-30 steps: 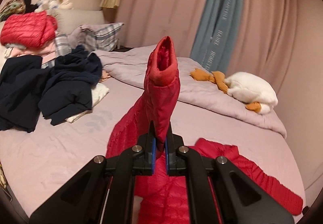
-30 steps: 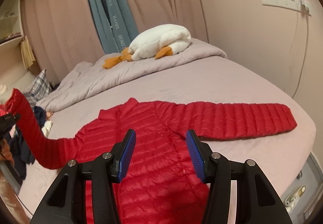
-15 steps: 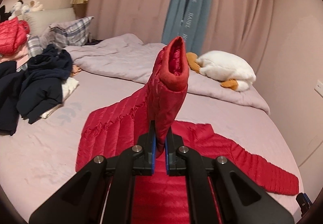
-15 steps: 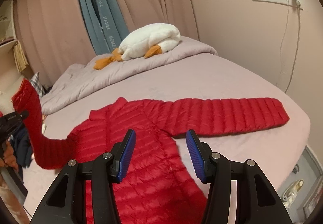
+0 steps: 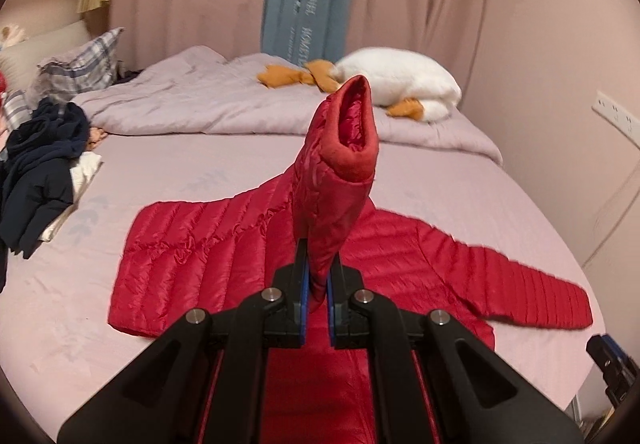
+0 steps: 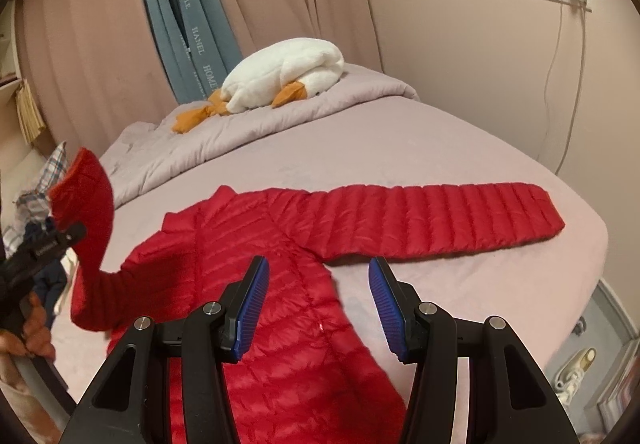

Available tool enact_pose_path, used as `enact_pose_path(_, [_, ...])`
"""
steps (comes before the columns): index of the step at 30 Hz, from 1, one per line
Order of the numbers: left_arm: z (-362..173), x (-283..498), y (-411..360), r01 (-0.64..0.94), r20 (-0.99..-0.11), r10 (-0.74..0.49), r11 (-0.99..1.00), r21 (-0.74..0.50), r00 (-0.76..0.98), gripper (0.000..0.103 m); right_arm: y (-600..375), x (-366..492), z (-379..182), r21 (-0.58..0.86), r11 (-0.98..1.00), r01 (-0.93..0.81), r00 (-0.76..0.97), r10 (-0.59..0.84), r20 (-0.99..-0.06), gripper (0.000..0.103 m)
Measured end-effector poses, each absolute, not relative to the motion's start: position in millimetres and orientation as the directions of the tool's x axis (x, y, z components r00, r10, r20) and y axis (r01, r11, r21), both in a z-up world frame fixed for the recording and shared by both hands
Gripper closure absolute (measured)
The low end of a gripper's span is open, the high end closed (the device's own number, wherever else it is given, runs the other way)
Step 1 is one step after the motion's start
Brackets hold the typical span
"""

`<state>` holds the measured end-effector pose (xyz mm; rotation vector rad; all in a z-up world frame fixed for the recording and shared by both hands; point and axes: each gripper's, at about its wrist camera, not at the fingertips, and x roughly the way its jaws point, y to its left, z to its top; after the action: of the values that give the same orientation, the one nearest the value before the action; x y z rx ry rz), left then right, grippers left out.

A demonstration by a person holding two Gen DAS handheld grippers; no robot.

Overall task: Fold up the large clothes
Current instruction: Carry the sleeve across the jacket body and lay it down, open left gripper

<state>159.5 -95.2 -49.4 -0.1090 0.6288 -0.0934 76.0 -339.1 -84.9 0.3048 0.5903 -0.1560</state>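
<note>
Glossy quilted red jacket (image 6: pixel 280 308) on matt lilac cloth bedsheet (image 6: pixel 400 148)

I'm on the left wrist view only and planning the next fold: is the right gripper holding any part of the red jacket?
Observer: No. The right gripper has its jaws wide apart and empty, above the red jacket body.
Operator: How does my lifted sleeve look from the side?
Observer: The sleeve is clear of the bed, curving up from the shoulder to the left gripper.
</note>
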Motion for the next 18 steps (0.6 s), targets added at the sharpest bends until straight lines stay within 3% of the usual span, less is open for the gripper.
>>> enact_pose_path(18, [-99.7, 171.8, -146.8, 0.177, -0.705, -0.205, 0.978, -0.113, 0.679, 0.096, -345.4, 73.8, -91.6, 0.231, 0.941, 0.248, 0.81, -0.07, -0.583, 0.049])
